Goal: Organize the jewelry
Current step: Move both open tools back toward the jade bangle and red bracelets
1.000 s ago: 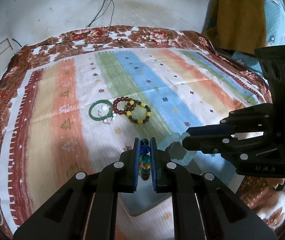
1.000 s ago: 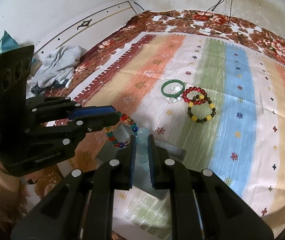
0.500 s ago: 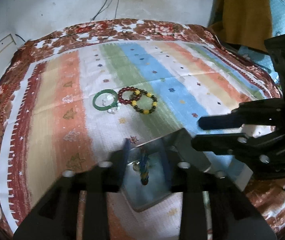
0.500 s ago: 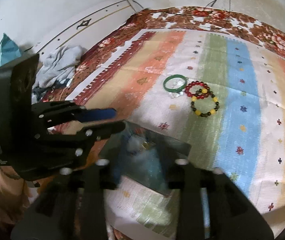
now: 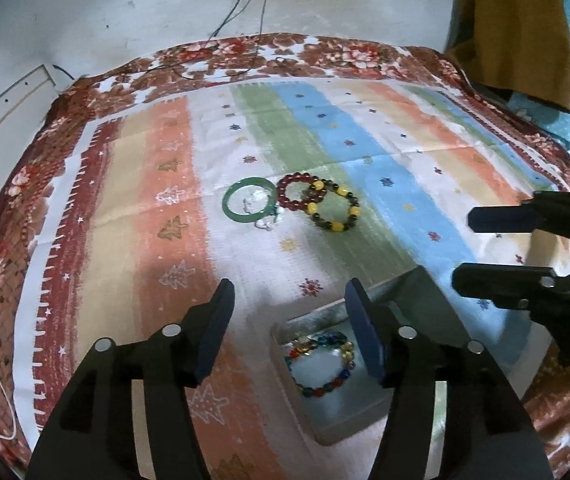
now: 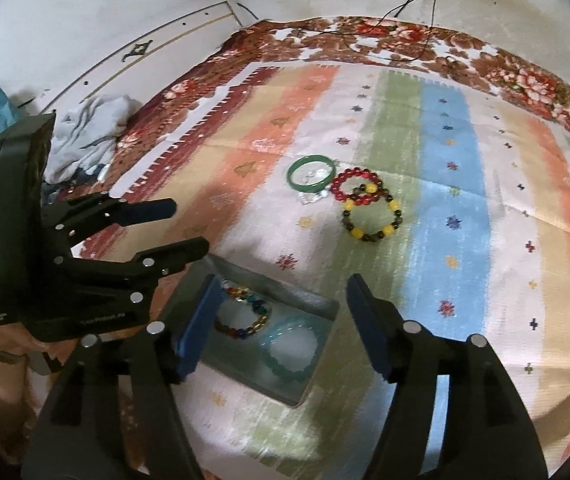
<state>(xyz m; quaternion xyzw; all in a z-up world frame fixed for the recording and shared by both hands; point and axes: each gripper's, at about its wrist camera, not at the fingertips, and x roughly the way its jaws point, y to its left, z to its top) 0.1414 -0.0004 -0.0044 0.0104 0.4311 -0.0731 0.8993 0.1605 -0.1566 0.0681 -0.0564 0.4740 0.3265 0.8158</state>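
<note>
A: How are the tongs set?
B: The left gripper and right gripper are seen opening, nothing clamped.
A: And the jewelry?
B: Below them, two bracelets are laid in the tray; farther ahead, three are left on the blanket.

Striped bedspread carries a grey box right under both tongs' tips; further out ahead sit green bangle, red bracelet, yellow-brown bracelet, overlapping.
</note>
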